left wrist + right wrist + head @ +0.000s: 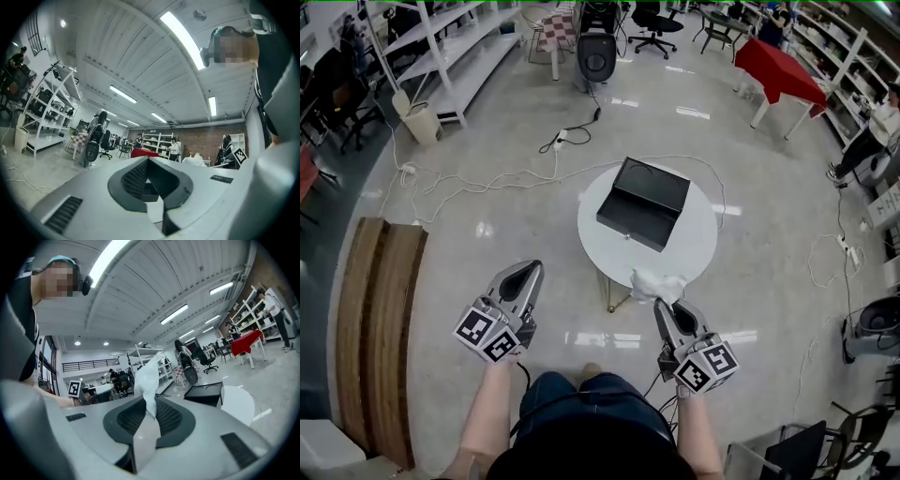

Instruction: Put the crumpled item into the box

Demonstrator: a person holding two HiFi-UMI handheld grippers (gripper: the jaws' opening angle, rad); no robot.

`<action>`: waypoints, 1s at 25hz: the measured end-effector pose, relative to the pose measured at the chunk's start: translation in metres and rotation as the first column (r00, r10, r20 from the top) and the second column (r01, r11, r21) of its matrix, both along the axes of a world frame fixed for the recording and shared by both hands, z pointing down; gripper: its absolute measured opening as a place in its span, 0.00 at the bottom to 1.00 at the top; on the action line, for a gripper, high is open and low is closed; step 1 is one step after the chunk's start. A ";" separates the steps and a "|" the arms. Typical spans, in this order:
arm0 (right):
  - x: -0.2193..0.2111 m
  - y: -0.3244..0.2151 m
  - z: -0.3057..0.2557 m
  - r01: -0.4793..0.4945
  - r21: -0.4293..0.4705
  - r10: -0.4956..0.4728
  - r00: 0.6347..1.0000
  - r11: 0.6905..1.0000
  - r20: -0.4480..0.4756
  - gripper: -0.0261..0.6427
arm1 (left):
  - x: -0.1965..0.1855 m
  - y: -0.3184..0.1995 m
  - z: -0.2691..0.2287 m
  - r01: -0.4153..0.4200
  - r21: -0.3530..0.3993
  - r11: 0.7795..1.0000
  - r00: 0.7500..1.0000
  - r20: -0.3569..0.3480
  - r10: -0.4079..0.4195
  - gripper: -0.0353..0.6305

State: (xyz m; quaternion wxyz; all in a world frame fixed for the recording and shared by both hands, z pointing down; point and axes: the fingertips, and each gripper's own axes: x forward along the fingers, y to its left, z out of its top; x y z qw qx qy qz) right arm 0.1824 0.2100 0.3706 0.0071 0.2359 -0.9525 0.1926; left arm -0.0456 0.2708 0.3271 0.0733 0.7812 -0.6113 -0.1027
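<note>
Holding the white crumpled item [149, 380] in the right gripper [150, 412] — jaws pulled in narrow and pinching a thin bit of it. Soft and puffy above the pinch, sticking up past the tips. Looks like a good hold, nothing slipping out.

Nothing in the left gripper [528, 272]. Jaws close together, no item between them. Hanging out to the left, well away from the table, pointing flat. Probably just waiting, not needed for this job.

Out past the right gripper: the round white table [698, 255], with the near edge just beyond the crumpled item. On top of the table, the black box [642, 202], sitting toward the far side. Looks open, lid tipped back, but hard to be sure of the inside from here.

So, about halfway. Picked up — done. Not yet in the box. Not yet over the box either, only at the near rim of the table.

Left to do: reach forward across the table, get the item above the open part of the box, go down a little, then let the jaws go wide and drop it in. Best to aim for the middle of the box, since a light puffy thing like this could catch on the edge or roll off onto the table.
</note>
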 end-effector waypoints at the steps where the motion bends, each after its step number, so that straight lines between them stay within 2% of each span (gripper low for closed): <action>1: 0.001 -0.004 0.001 -0.004 -0.003 0.004 1.000 1.000 -0.005 0.12 | 0.003 -0.008 0.003 -0.015 -0.002 1.000 1.000 0.000 0.015 0.05; 5: 0.001 -0.020 0.007 -0.026 -0.029 0.026 1.000 0.999 -0.012 0.12 | 0.010 -0.036 0.014 -0.065 -0.012 0.998 0.998 -0.010 0.065 0.05; 10: -0.007 -0.043 0.014 -0.046 -0.068 0.046 0.999 0.997 0.004 0.12 | 0.003 -0.066 0.028 -0.087 -0.027 0.996 0.996 -0.026 0.087 0.05; 17: -0.038 -0.087 0.020 -0.098 -0.121 0.104 0.994 0.988 0.043 0.13 | -0.034 -0.127 0.033 -0.140 -0.008 0.990 0.990 -0.025 0.140 0.05; 25: -0.084 -0.154 0.026 -0.139 -0.160 0.142 0.990 0.977 0.007 0.13 | -0.060 -0.225 0.025 -0.243 0.012 0.970 0.969 -0.033 0.243 0.05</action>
